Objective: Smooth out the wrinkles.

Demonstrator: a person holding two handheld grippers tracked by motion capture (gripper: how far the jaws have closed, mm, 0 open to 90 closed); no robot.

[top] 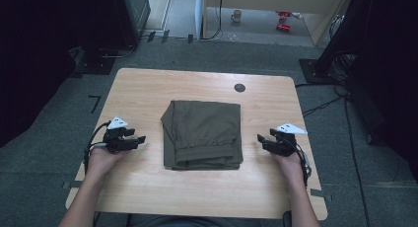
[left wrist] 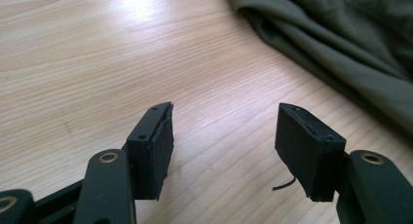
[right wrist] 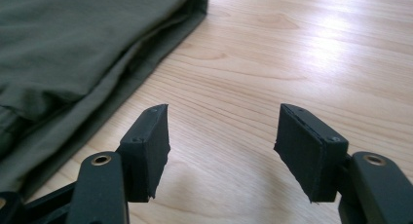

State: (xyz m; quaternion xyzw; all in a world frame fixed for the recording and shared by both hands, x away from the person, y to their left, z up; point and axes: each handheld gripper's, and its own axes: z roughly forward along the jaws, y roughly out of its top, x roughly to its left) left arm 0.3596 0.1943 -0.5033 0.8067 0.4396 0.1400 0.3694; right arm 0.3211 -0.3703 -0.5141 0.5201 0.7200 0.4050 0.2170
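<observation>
Already folded square at mid-bench [top: 148, 187], olive-green cloth garment [top: 203, 133]; flanked by left tongs [top: 140, 139] and right tongs [top: 261, 138], both wide, empty.

Both claw views cut off the folded garment [left wrist: 341, 34]; small far floor objects [top: 283, 19] stay unidentifiable

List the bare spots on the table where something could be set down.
Free: the far strip between the folded olive garment and the round grommet; the near strip before the table edge. Tighter: both flanks, where the left hand-held gripper and right hand-held gripper sit.
</observation>
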